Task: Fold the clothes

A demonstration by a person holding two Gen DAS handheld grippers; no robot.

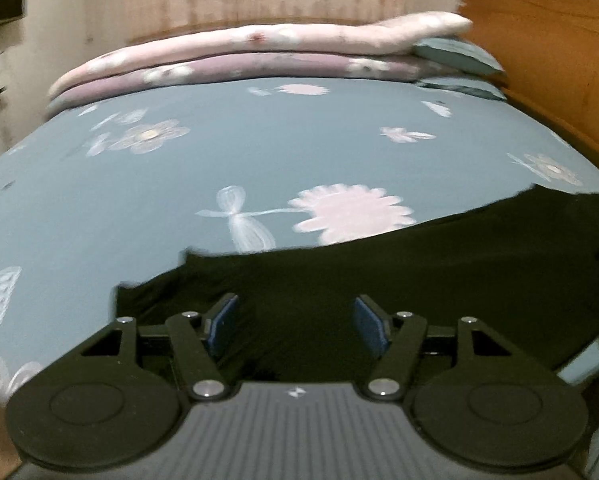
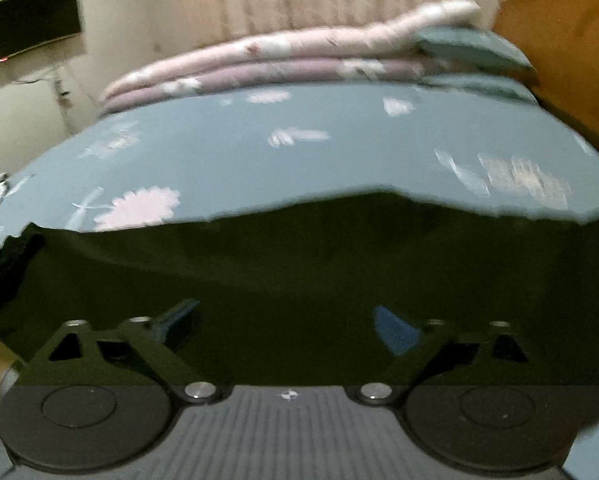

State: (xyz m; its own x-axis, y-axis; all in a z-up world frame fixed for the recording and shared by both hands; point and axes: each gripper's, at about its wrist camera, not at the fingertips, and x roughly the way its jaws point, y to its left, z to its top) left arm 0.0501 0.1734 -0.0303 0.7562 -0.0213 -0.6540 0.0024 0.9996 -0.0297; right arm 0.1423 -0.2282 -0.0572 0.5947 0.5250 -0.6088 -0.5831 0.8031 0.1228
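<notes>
On the near edge of the bed, a black garment lies spread over the blue flowered sheet. In the left wrist view it fills the near right part of the frame, its far edge running up toward the right. In the right wrist view the same garment spans almost the full width.

Left gripper: fingers spread wide, blue pads facing each other, nothing between them; black cloth lies beneath. Contact with cloth: cannot tell.

Right gripper: fingers also wide apart, empty, over the middle of the garment. Frame blurred.

Far side of bed: folded pink and mauve quilts stacked, a blue pillow at their right end, wooden headboard to the right. Dark screen on the far left wall.
</notes>
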